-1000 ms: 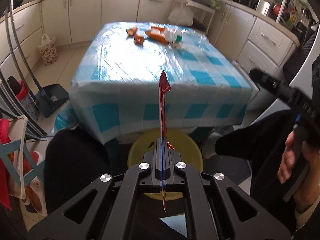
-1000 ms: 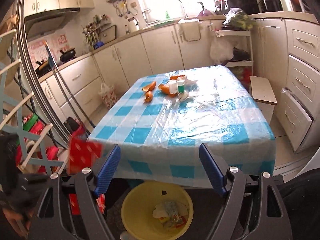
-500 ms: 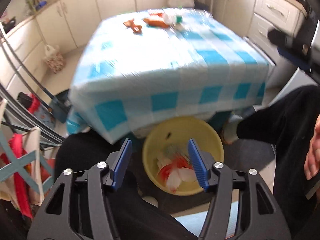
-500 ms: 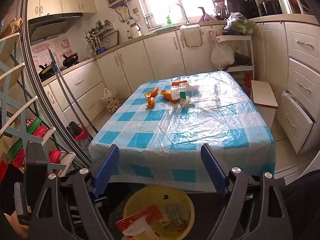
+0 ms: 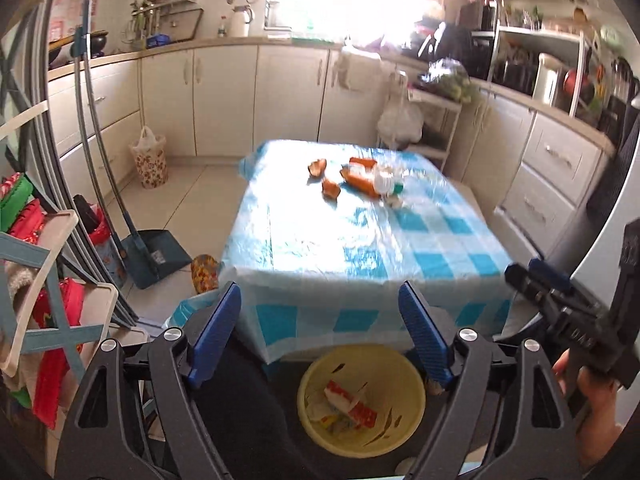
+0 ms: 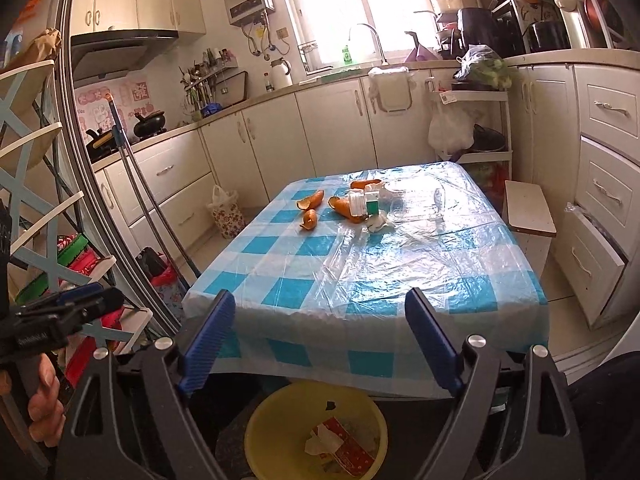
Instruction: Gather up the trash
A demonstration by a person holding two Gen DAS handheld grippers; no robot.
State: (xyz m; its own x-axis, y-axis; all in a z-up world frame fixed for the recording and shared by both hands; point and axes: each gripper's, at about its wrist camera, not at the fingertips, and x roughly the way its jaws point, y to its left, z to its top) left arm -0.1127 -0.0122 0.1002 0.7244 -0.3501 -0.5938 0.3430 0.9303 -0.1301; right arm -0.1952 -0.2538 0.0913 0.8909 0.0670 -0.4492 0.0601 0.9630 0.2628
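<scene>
A yellow bin [image 5: 414, 388] [image 6: 260, 420] stands on the floor at the near edge of the blue-checked table [image 5: 360, 248] [image 6: 360, 272]. A red wrapper [image 5: 352, 402] [image 6: 344, 444] lies inside it on other scraps. My left gripper [image 5: 320, 300] hovers above the bin, its jaws opening with nothing between them. My right gripper [image 6: 320, 300] also stands open and empty over the table's near edge. At the table's far end lie orange peels [image 5: 330, 189] [image 6: 308, 218], a small white and green bottle [image 5: 384, 184] [image 6: 360, 204] and a crumpled tissue [image 6: 376, 224].
A dustpan with a long handle [image 5: 156, 256] leans left of the table. A rack hung with cloths [image 5: 40, 280] crowds the left edge. A low stool [image 6: 528, 212] and drawers [image 6: 608, 200] stand to the right. Dark-clad legs flank the bin.
My left gripper opened and let go of the red wrapper, which dropped into the yellow bin. That gripper then rose and tipped up toward the table. The right gripper kept still.
</scene>
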